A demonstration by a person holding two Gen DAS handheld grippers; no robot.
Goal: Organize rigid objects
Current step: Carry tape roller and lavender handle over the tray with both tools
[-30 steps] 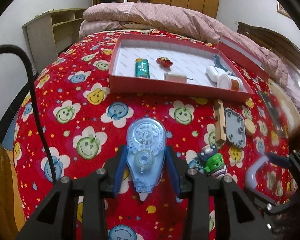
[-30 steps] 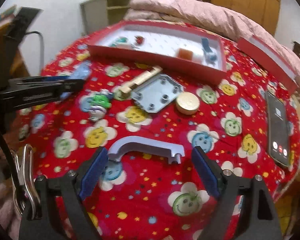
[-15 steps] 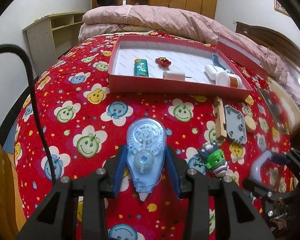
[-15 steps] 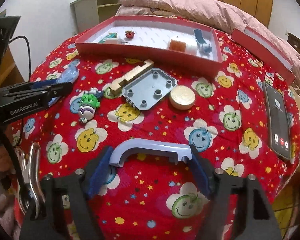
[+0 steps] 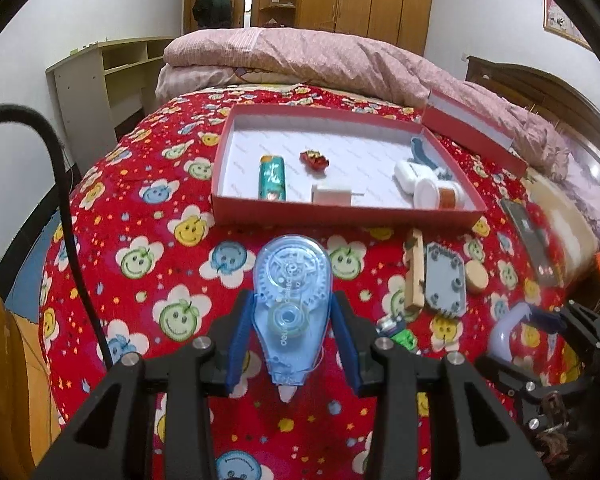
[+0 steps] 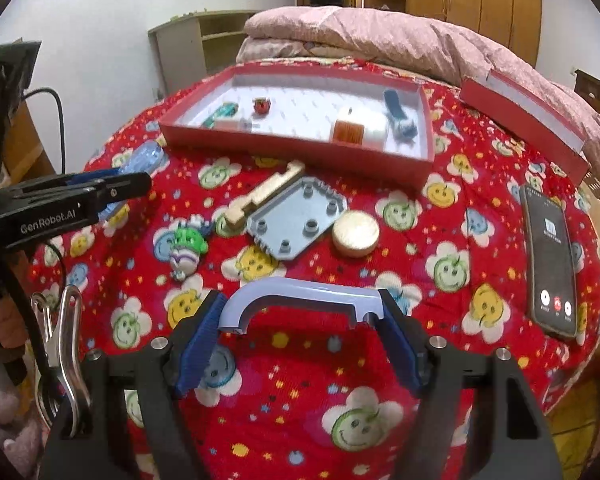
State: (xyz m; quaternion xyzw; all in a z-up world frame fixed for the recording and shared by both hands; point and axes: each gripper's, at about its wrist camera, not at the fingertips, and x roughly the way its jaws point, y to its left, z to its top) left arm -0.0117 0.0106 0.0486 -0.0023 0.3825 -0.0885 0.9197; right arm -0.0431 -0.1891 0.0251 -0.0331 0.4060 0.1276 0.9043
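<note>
My left gripper (image 5: 292,320) is shut on a clear blue correction-tape dispenser (image 5: 291,276), held above the red smiley bedspread. My right gripper (image 6: 300,308) is shut on a pale lavender handle (image 6: 300,290); its blue pads press on the handle's two ends. Seen from the right wrist, the left gripper (image 6: 112,188) is at the left with the dispenser (image 6: 144,156) sticking out past it. A red box (image 5: 340,208) lies farther up the bed. It holds a green tube (image 5: 273,178), a small red toy (image 5: 314,160), a white block (image 5: 332,195) and a white jar (image 5: 436,194).
Between the grippers and the box lie a wooden piece (image 6: 264,194), a grey studded plate (image 6: 300,216), a round wooden disc (image 6: 355,234) and a green toy figure (image 6: 188,244). A phone (image 6: 550,264) lies at the right, the box lid (image 6: 524,116) behind it.
The right jaws, open around the handle a second ago, have closed onto its ends. The left gripper keeps its grip on the dispenser and has hardly moved.
</note>
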